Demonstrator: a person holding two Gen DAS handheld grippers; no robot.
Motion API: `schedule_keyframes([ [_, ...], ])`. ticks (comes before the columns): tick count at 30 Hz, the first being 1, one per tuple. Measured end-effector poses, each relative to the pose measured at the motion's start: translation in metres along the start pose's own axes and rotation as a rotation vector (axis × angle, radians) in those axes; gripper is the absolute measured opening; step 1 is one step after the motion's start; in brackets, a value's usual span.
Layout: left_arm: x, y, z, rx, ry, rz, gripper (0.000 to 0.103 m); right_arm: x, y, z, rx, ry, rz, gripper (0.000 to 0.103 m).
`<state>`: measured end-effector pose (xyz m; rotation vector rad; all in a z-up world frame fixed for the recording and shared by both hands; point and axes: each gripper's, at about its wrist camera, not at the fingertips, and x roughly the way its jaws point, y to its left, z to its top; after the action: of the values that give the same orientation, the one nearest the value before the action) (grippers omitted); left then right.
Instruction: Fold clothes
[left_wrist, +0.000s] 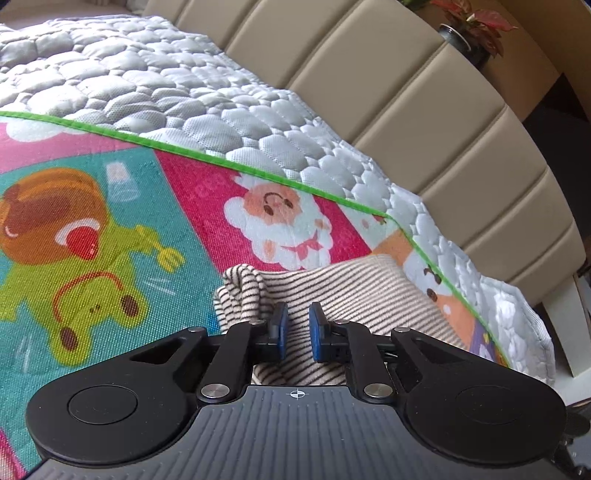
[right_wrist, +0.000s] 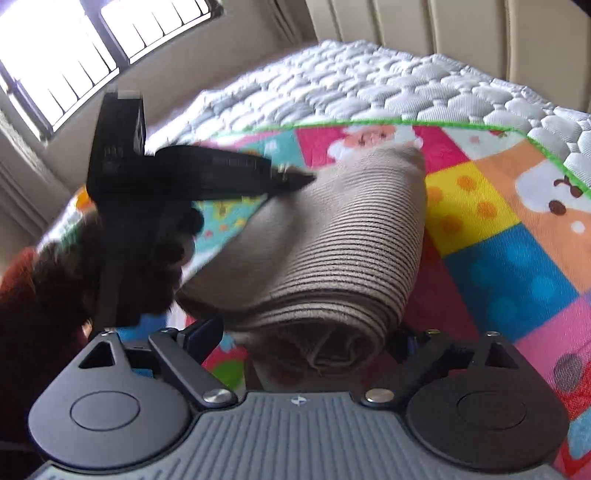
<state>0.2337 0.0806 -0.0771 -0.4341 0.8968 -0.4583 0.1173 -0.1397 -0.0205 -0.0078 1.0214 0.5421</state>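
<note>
A beige garment with thin dark stripes (right_wrist: 332, 251) lies folded into a thick bundle on a colourful cartoon play mat (right_wrist: 498, 236). My right gripper (right_wrist: 306, 343) is open, its jaws wide on either side of the bundle's near end. My left gripper (left_wrist: 297, 328) has a narrow gap between its blue pads (left_wrist: 281, 325) and hovers just over the striped garment (left_wrist: 351, 295); nothing is between the pads. The left gripper also shows in the right wrist view (right_wrist: 288, 177), held by a dark-gloved hand at the bundle's far left side.
The play mat (left_wrist: 110, 221) with a green border lies on a grey quilted mattress cover (left_wrist: 184, 81). A beige padded headboard (left_wrist: 424, 110) runs along the far side. A potted red-leaved plant (left_wrist: 469, 33) stands behind it. A bright window (right_wrist: 55, 48) is at the far left.
</note>
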Motion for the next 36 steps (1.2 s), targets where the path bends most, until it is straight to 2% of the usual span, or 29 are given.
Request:
schedule_keyframes([
  [3, 0.0, -0.002, -0.001, 0.015, 0.0, 0.001, 0.014, 0.007, 0.01, -0.006, -0.123, 0.05, -0.125, 0.092],
  [5, 0.0, -0.003, -0.002, 0.025, 0.001, 0.001, 0.015, 0.001, 0.014, -0.006, -0.162, 0.038, -0.131, 0.092],
  [8, 0.0, -0.004, -0.002, 0.028, 0.002, -0.004, 0.015, -0.016, 0.019, 0.003, -0.202, 0.015, -0.104, 0.103],
  [14, 0.0, -0.001, -0.002, 0.012, 0.004, -0.017, 0.014, -0.057, 0.032, 0.028, -0.25, -0.148, -0.049, 0.103],
  [16, 0.0, -0.002, -0.002, 0.008, 0.003, -0.017, 0.014, -0.048, 0.031, 0.036, -0.212, -0.183, -0.055, 0.103],
  [19, 0.0, 0.0, -0.002, 0.002, 0.004, -0.022, 0.014, -0.007, 0.029, 0.037, -0.142, -0.149, -0.089, 0.103],
  [25, -0.007, -0.003, -0.002, -0.01, -0.006, -0.021, 0.016, 0.042, 0.043, 0.015, -0.182, -0.152, -0.207, 0.103],
  [26, -0.011, -0.004, -0.001, -0.01, -0.01, -0.019, 0.018, 0.051, 0.045, 0.011, -0.188, -0.152, -0.226, 0.103],
  [28, -0.02, -0.008, 0.001, -0.012, -0.019, -0.015, 0.039, 0.057, 0.042, 0.01, -0.175, -0.149, -0.226, 0.103],
  [30, -0.034, -0.01, -0.001, -0.02, -0.031, -0.013, 0.052, 0.058, 0.038, 0.011, -0.166, -0.148, -0.211, 0.103],
  [31, -0.041, -0.013, -0.006, -0.013, -0.019, 0.018, 0.058, 0.058, 0.039, 0.011, -0.173, -0.149, -0.215, 0.103],
  [32, -0.049, -0.015, -0.01, -0.004, -0.005, 0.052, 0.071, 0.058, 0.04, 0.011, -0.178, -0.15, -0.22, 0.103],
  [33, -0.056, -0.018, -0.015, 0.004, 0.008, 0.085, 0.076, 0.058, 0.041, 0.011, -0.182, -0.149, -0.226, 0.103],
  [34, -0.059, -0.018, -0.021, -0.005, 0.03, 0.109, 0.075, 0.058, 0.042, 0.011, -0.186, -0.148, -0.229, 0.103],
  [36, -0.06, -0.016, -0.031, -0.088, 0.08, 0.096, 0.072, 0.056, 0.044, 0.011, -0.19, -0.142, -0.228, 0.103],
])
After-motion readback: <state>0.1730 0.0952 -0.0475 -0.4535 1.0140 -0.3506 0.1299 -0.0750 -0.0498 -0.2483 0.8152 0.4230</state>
